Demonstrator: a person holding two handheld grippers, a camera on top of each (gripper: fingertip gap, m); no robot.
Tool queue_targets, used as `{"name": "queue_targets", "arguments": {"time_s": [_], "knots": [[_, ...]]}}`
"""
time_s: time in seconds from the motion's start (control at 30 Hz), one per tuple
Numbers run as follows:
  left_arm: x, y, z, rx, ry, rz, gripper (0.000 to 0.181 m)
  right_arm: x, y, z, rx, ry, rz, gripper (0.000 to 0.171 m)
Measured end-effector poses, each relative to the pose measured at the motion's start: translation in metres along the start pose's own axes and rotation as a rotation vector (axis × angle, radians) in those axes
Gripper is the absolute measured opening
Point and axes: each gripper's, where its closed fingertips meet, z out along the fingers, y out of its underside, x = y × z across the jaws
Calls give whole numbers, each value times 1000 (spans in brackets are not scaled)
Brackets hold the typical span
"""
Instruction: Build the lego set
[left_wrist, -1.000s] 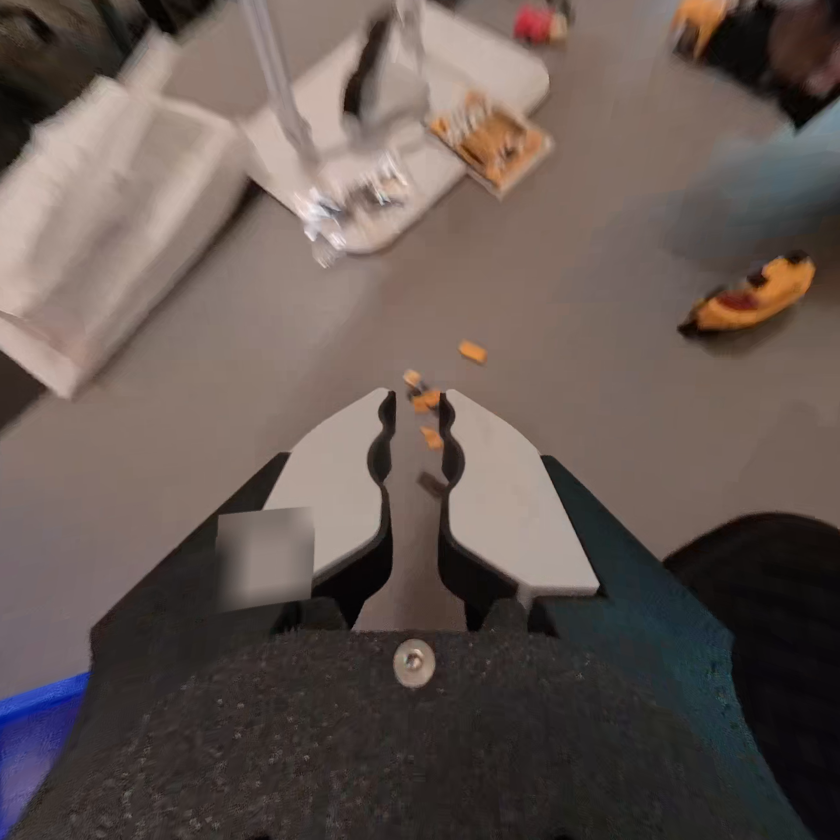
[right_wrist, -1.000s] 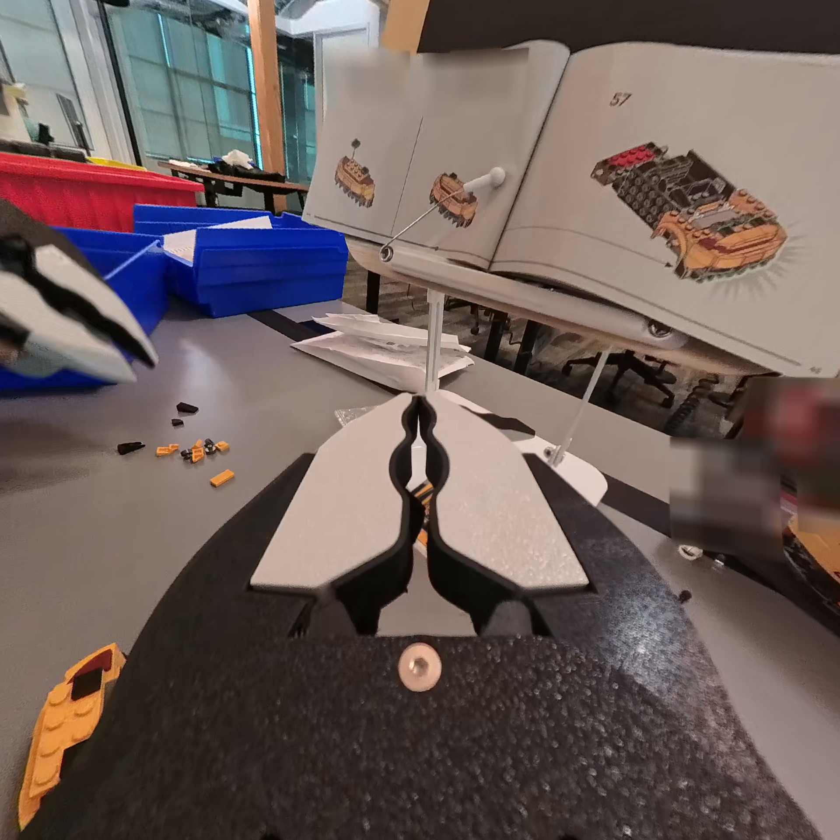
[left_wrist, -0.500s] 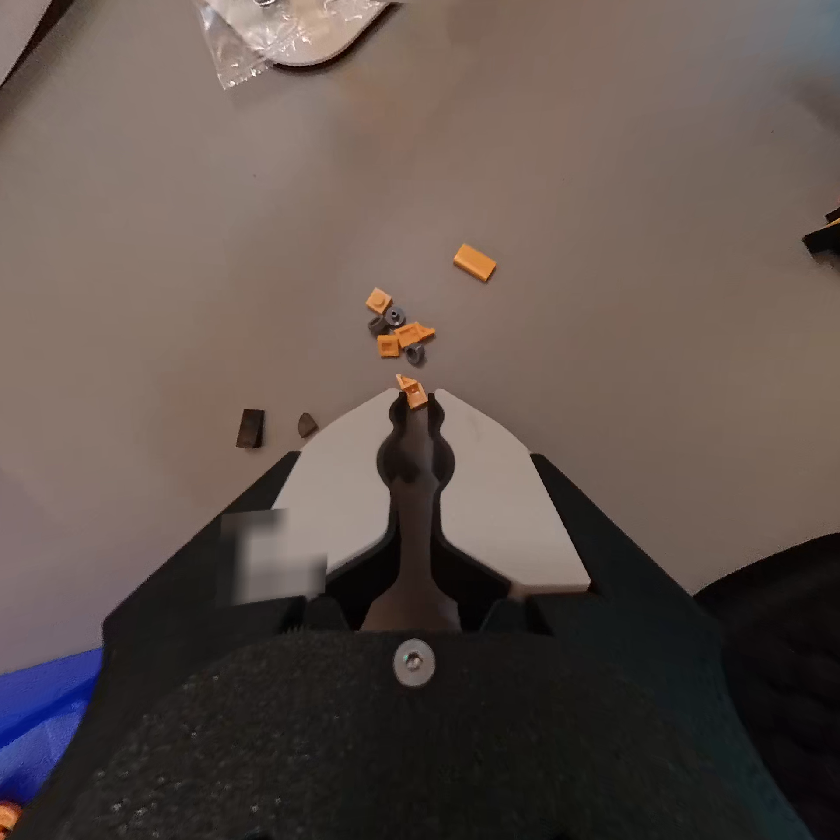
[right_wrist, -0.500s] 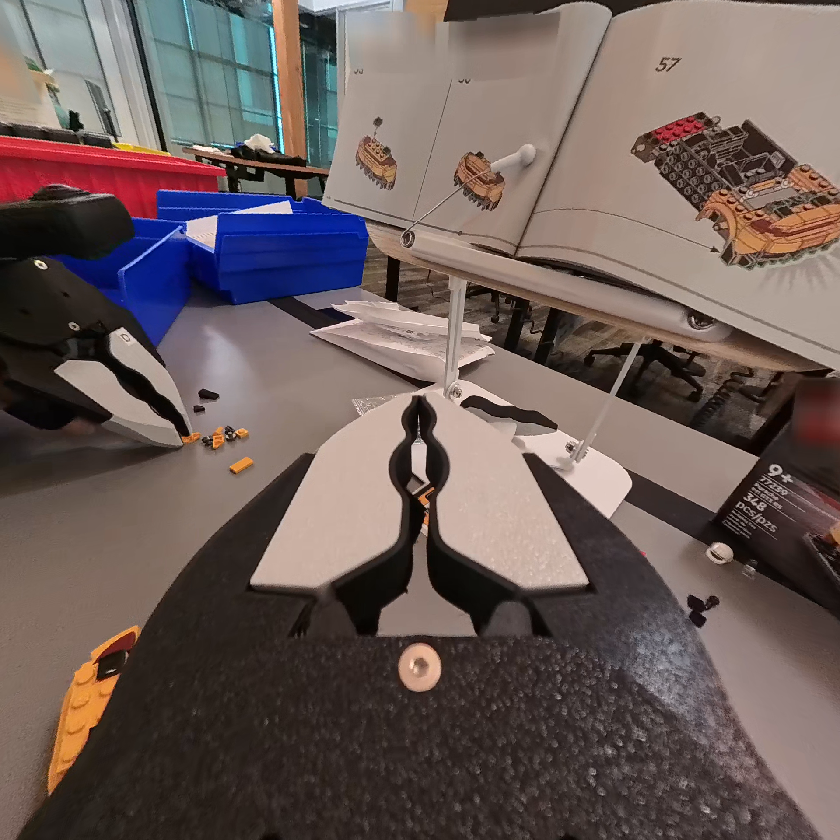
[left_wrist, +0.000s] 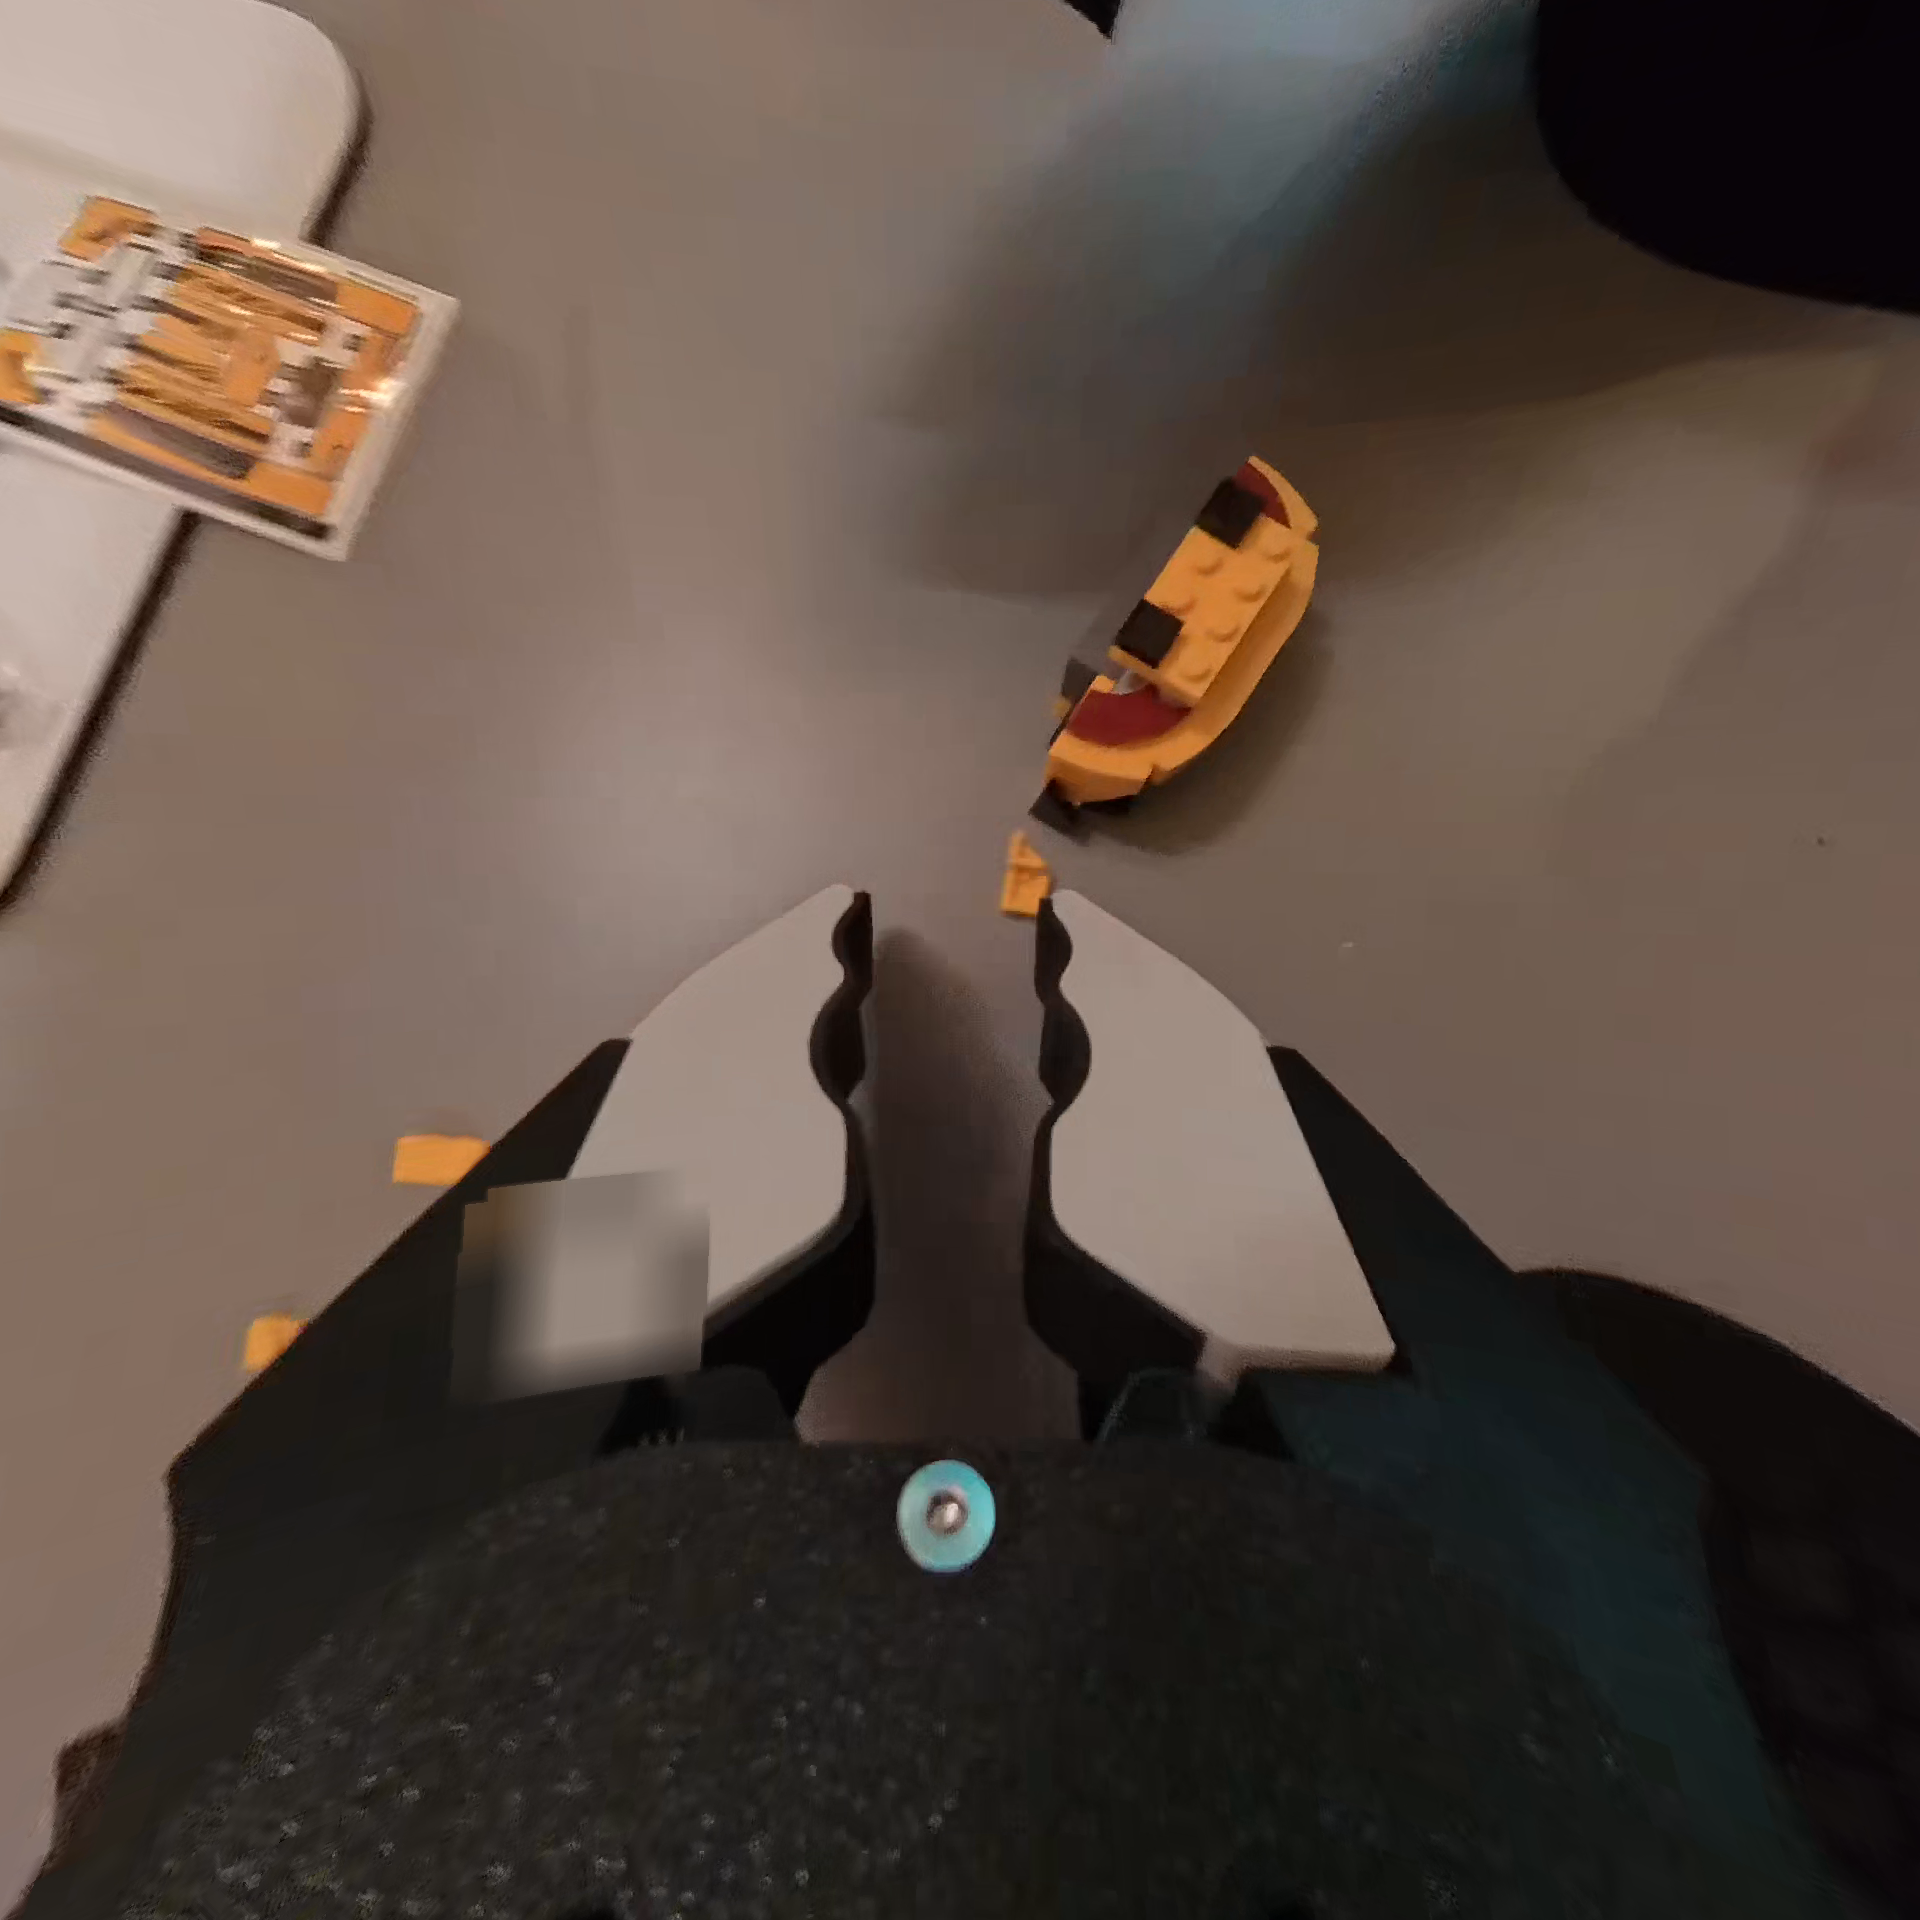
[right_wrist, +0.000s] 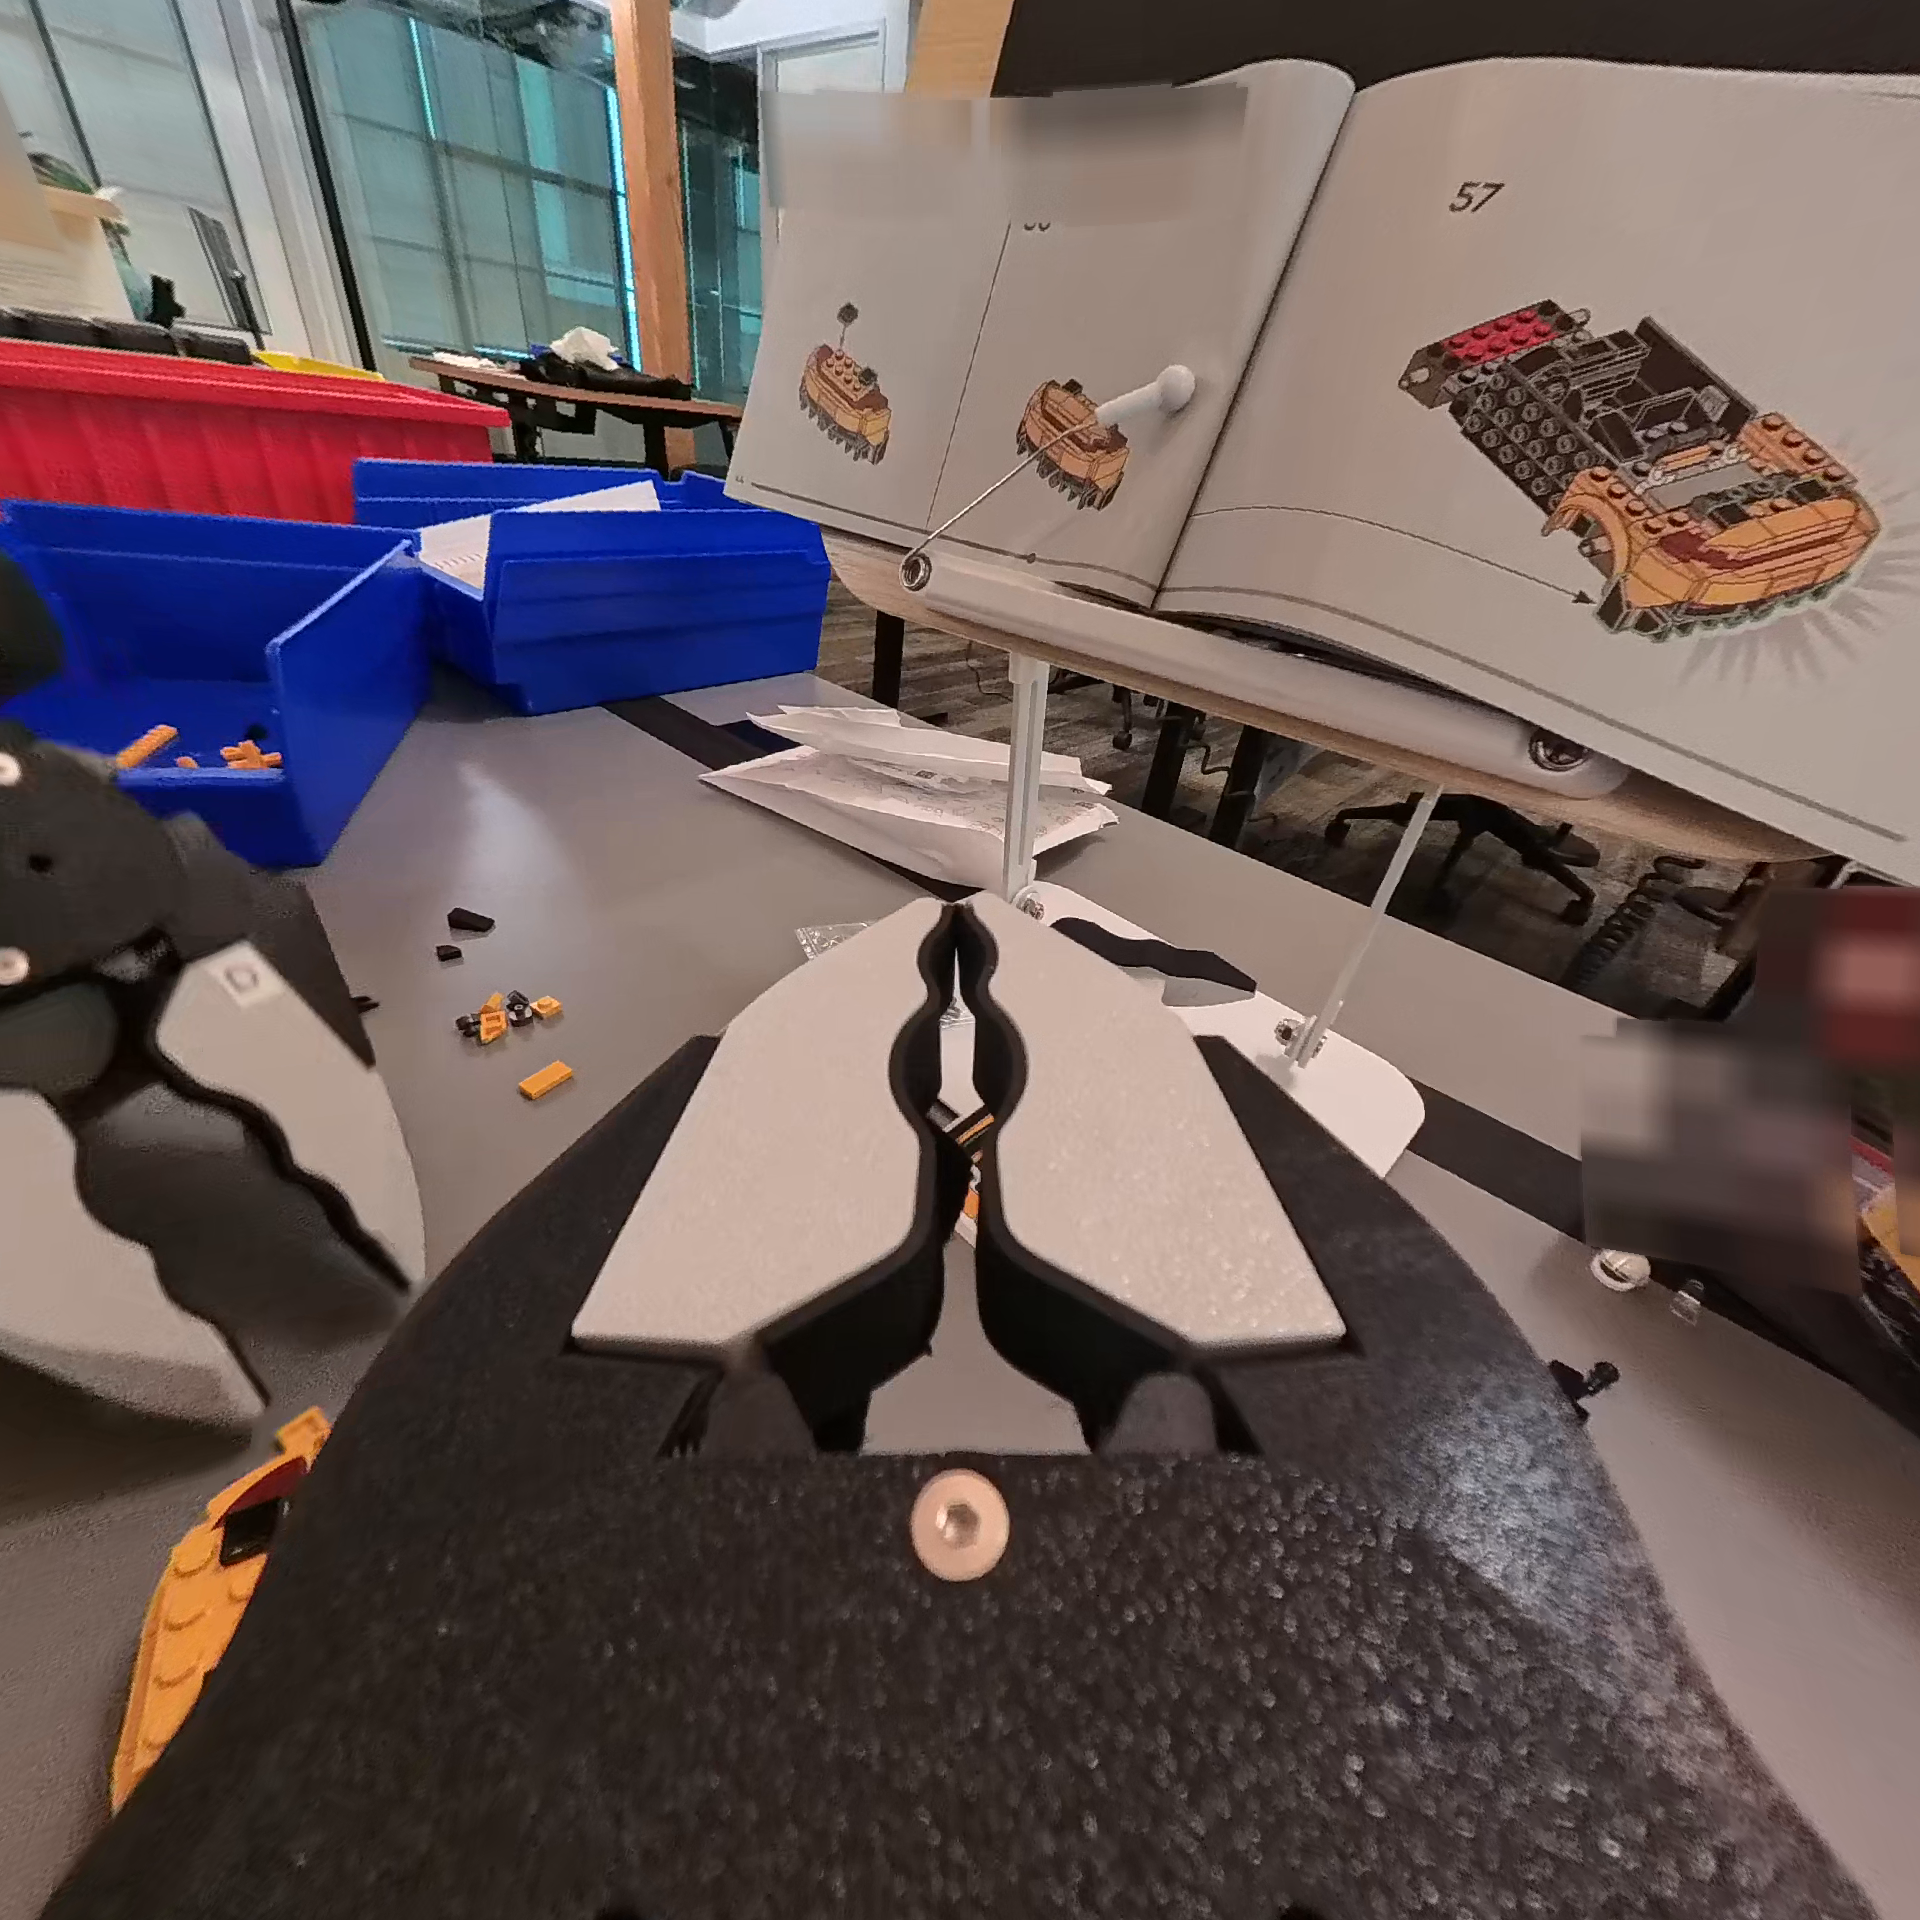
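Note:
My left gripper (left_wrist: 951, 909) is open and empty, low over the grey table. A small orange piece (left_wrist: 1023, 878) sits just off its right fingertip; I cannot tell whether it touches the finger. Just beyond it lies the orange sub-assembly (left_wrist: 1184, 644) with black and dark red parts. My right gripper (right_wrist: 954, 914) is shut with nothing visibly in it. In the right wrist view the left gripper (right_wrist: 332, 1345) shows open at the left, above the sub-assembly (right_wrist: 197, 1621). Loose orange and black pieces (right_wrist: 509, 1013) lie farther back.
An open instruction book (right_wrist: 1455, 416) rests on a white stand whose base plate (left_wrist: 104, 156) carries a sticker sheet (left_wrist: 208, 374). Blue bins (right_wrist: 582, 592), a red bin (right_wrist: 208, 436) and folded papers (right_wrist: 914, 790) stand behind. Stray orange pieces (left_wrist: 436, 1158) lie left of my left gripper. My right fingertips sit around 20 centimeters from my left ones.
My left gripper closed on a small orange piece in the loose pile, carried it right to the sub-assembly and opened. The right gripper stayed shut and barely moved.

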Motion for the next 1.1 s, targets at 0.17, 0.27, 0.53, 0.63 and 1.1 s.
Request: {"name": "queue_targets", "arguments": {"time_s": [0.17, 0.27, 0.53, 0.63, 1.1], "knots": [[-60, 20, -50, 112, -178, -210, 26, 1, 0, 0, 0, 0, 4, 0], [-92, 48, -65, 85, -310, -316, 15, -1, 2, 1, -5, -6, 3, 0], [-102, 64, -55, 26, -354, -335, 8, -2, 3, 2, -12, -13, 6, 0], [-102, 66, -50, -12, -367, -298, 7, -2, 4, 2, -13, -14, 5, 0], [-104, 67, -54, -75, -441, -198, 17, -3, 5, 3, -22, -19, 6, 0]]}}
